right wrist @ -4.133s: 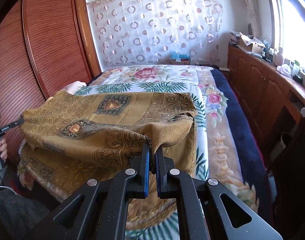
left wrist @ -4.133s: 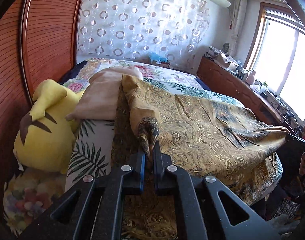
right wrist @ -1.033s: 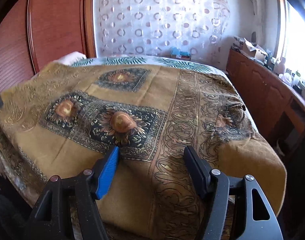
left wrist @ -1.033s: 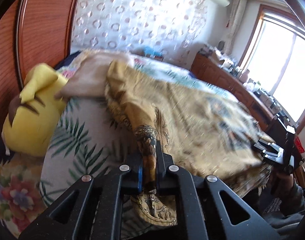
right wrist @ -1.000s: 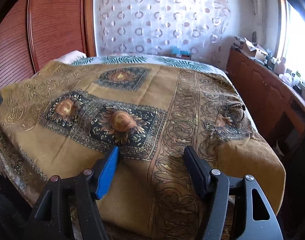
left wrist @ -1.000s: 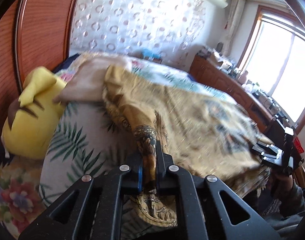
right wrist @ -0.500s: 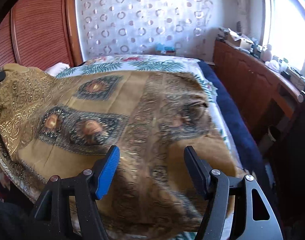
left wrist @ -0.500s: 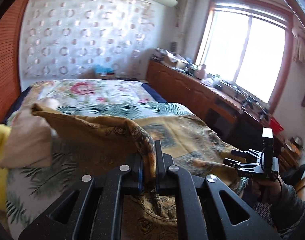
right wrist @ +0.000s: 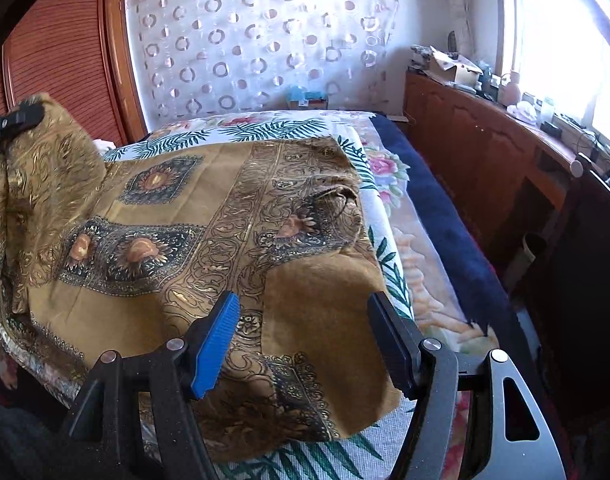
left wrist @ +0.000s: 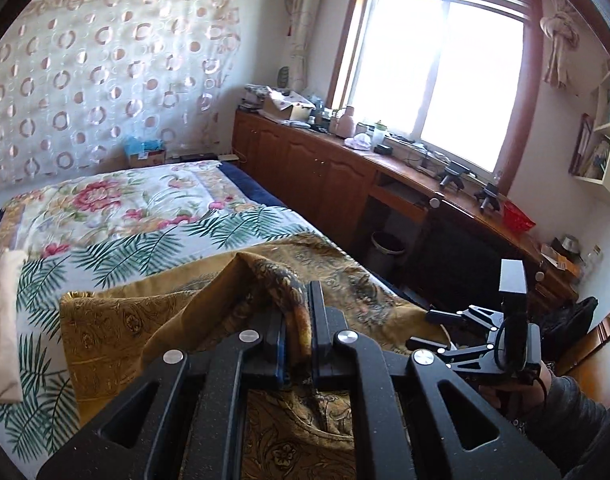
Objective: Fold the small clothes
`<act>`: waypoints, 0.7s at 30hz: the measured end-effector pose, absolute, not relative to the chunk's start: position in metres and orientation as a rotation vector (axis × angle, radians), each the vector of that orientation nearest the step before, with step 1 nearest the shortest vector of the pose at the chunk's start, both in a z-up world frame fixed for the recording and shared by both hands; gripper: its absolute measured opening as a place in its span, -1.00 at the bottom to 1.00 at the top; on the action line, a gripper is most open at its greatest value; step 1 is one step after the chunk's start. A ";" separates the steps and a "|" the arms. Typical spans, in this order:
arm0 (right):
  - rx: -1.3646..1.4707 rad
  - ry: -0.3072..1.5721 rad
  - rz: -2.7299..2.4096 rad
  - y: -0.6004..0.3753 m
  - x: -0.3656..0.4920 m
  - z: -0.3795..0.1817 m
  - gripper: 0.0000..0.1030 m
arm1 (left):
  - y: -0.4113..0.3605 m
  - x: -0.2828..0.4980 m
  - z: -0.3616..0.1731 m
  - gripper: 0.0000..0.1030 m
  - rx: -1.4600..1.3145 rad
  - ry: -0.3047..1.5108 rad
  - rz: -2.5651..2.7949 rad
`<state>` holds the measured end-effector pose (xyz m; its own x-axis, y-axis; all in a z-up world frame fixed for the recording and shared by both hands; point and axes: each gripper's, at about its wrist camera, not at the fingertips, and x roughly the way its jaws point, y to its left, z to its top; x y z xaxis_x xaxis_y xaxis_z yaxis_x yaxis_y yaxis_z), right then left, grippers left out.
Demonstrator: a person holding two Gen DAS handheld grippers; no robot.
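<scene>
A golden-brown patterned cloth (right wrist: pixel 209 200) lies spread over the bed's near end. My left gripper (left wrist: pixel 298 308) is shut on a bunched corner of this cloth (left wrist: pixel 145 320) and holds it up off the bed. In the right wrist view the left gripper (right wrist: pixel 13 120) shows at the far left, with the cloth hanging from it in a raised fold. My right gripper (right wrist: pixel 305 304) hovers open over the cloth's near right corner, nothing between its fingers. It also shows in the left wrist view as the right gripper (left wrist: pixel 465 336), held by a hand in a dark sleeve.
The bed (left wrist: pixel 125 216) has a floral and palm-leaf sheet with a dark blue edge (right wrist: pixel 437 216). Wooden cabinets (left wrist: pixel 325 176) with cluttered tops run under the window; a waste bin (left wrist: pixel 389 246) stands beside them. A beige pillow (left wrist: pixel 1 320) lies left. A wooden wardrobe (right wrist: pixel 57 60) stands behind.
My left gripper has lifted the cloth's corner and swung it over towards the window side, folding the cloth's left part up. The right gripper stays open and has drawn back slightly.
</scene>
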<state>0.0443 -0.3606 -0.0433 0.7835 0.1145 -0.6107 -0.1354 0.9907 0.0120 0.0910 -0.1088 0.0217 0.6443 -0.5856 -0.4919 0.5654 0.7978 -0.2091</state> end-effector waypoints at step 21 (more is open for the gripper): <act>-0.043 0.634 0.211 -0.342 0.054 -0.034 0.33 | -0.067 0.084 -0.008 0.17 0.003 0.659 -0.496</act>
